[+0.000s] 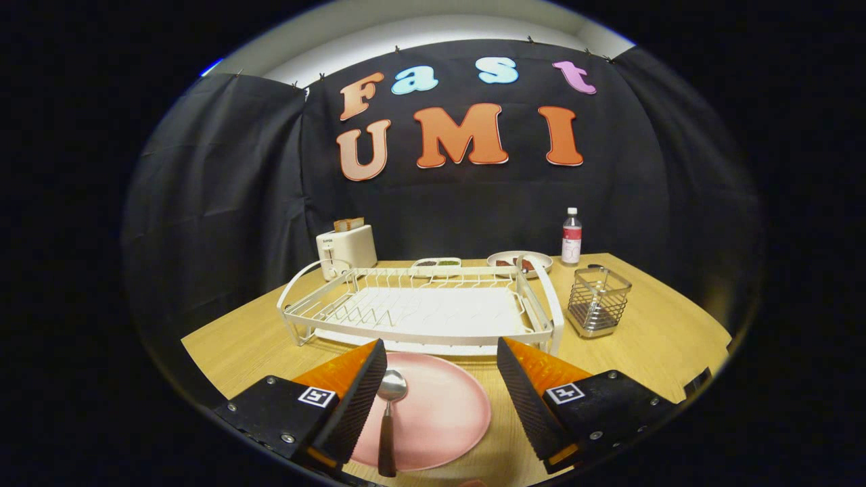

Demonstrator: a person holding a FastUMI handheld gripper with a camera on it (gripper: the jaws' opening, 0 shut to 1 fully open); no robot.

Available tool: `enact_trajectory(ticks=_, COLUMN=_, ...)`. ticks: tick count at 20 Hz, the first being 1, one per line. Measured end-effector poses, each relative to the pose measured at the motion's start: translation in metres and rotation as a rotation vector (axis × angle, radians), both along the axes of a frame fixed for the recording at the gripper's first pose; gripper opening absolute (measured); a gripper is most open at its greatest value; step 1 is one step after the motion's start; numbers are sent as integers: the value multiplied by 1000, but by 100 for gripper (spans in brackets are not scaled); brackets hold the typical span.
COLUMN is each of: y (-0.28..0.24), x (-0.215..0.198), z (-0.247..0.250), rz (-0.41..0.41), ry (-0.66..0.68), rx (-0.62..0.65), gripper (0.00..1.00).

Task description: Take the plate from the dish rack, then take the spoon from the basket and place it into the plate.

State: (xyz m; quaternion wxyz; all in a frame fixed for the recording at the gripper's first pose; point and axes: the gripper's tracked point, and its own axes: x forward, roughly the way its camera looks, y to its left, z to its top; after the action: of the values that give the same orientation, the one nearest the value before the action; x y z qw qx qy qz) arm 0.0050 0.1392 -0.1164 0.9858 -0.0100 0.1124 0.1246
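While my fingers [438,399] stand wide apart and hold nothing, the spoon [388,419] lies on the pink plate [440,412] between them, beside the left one. It looks light, stiff and slippery at the bowl (I would grip the dark handle).

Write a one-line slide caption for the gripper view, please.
Open gripper above pink plate holding the spoon, before the empty dish rack.

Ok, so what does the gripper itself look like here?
The gripper has two wedge-shaped fingers, orange on the outer faces with black ribbed pads inside. Each sits on a black block with silver screws and a small black-and-white square marker.
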Motion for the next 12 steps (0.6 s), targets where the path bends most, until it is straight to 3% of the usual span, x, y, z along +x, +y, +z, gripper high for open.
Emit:
enact_trajectory(ticks=5, y=-26, x=10, z=34, rz=-35, ry=-46, rx=-6, gripper=97)
enact_trajectory(ticks=12, y=-64, x=-4, z=45, rz=-105, ry=-71, rx=5, gripper=97)
